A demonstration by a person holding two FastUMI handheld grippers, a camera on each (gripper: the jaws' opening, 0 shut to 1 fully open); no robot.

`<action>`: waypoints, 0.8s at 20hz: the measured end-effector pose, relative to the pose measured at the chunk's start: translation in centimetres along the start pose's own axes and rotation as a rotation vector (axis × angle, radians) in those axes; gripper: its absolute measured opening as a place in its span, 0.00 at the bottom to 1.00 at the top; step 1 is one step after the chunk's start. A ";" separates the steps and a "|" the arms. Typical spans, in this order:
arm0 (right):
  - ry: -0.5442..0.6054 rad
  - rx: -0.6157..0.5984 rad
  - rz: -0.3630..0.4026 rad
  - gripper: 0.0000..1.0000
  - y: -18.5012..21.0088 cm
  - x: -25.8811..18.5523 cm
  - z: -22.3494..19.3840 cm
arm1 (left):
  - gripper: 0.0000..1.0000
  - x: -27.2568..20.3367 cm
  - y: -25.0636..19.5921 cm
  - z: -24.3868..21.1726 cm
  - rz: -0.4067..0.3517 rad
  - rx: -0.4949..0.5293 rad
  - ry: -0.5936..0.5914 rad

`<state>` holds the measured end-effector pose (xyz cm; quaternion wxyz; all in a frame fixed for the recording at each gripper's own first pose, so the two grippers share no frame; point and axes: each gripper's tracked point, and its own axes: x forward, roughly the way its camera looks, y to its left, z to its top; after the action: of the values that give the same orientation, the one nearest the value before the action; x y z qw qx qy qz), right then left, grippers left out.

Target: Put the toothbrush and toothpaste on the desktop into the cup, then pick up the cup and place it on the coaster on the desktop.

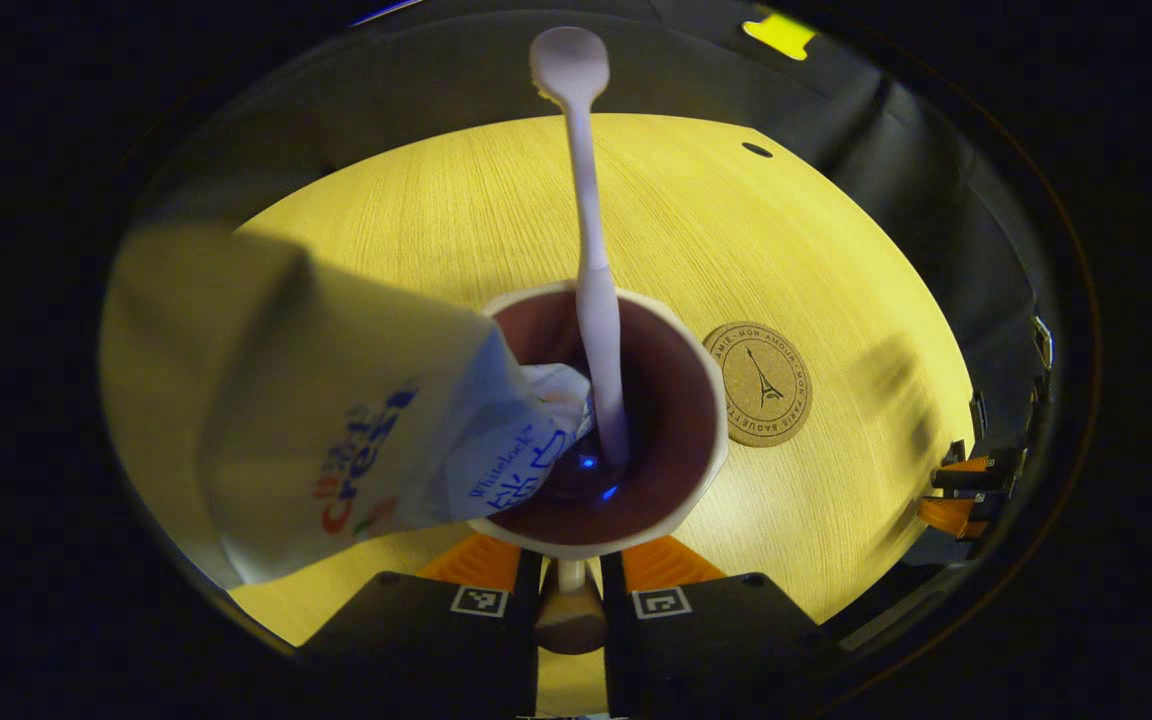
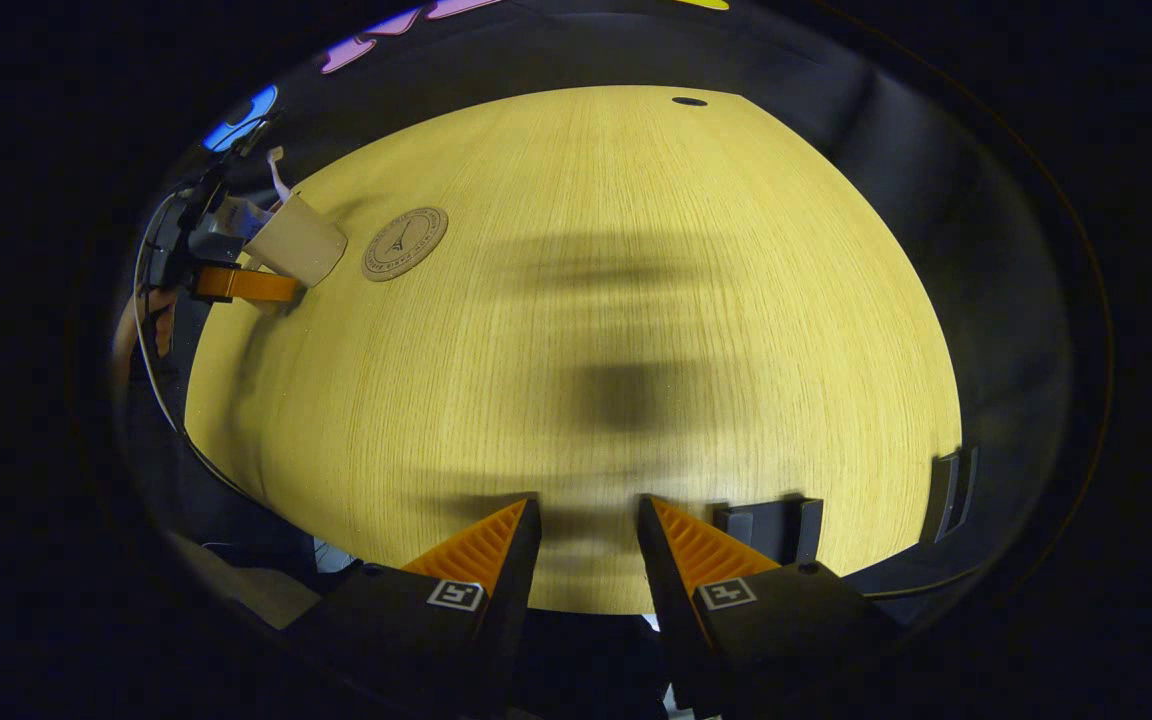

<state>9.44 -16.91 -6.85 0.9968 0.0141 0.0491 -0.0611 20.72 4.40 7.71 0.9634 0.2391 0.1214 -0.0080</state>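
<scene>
While toothpaste point(image 1: 316, 420) reads "Crest", coaster point(image 1: 762, 383) "Paris"

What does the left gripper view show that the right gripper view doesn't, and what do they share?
Left gripper view alone: the inside of the cup, looked into from above, where the toothbrush stands and the toothpaste tube leans in. Right gripper view alone: the cup from outside, with the left gripper at its side, and its own jaws apart over bare table. Both: cup, coaster, wooden table.
</scene>
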 end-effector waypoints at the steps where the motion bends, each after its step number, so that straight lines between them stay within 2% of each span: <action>1: -0.001 0.003 0.001 0.62 0.0 0.1 0.1 | 0.30 -0.1 0.0 0.0 -0.002 -0.007 -0.004; 4: -0.002 0.012 0.006 0.62 0.0 0.0 0.1 | 0.30 -0.8 -0.2 -0.1 -0.006 -0.017 -0.017; 9: -0.003 0.007 0.007 0.62 0.0 0.0 0.1 | 0.30 -2.1 -2.1 1.1 -0.023 0.024 -0.048; 10: -0.003 0.009 0.008 0.62 0.0 0.0 0.1 | 0.35 -2.1 -2.6 1.4 -0.024 0.038 -0.049; 11: -0.004 0.010 0.009 0.62 0.0 0.0 0.0 | 0.30 -2.1 -3.4 1.7 -0.029 0.052 -0.054; 12: -0.005 0.013 0.010 0.62 0.0 -0.1 0.1 | 0.30 -2.1 -4.1 2.1 -0.037 0.065 -0.056; 14: -0.005 0.018 0.012 0.62 0.0 -0.1 0.1 | 0.30 -1.9 -5.7 2.7 -0.052 0.095 -0.057; 15: -0.004 0.021 0.013 0.62 0.0 0.0 0.1 | 0.35 -1.8 -6.5 2.9 -0.057 0.114 -0.057; 16: -0.004 0.024 0.014 0.62 0.0 -0.1 0.1 | 0.30 -1.8 -7.2 3.2 -0.061 0.132 -0.057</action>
<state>9.39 -16.95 -6.75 0.9971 0.0262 0.0464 -0.0547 19.23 -3.51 7.60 0.9479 0.2978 0.1001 -0.0521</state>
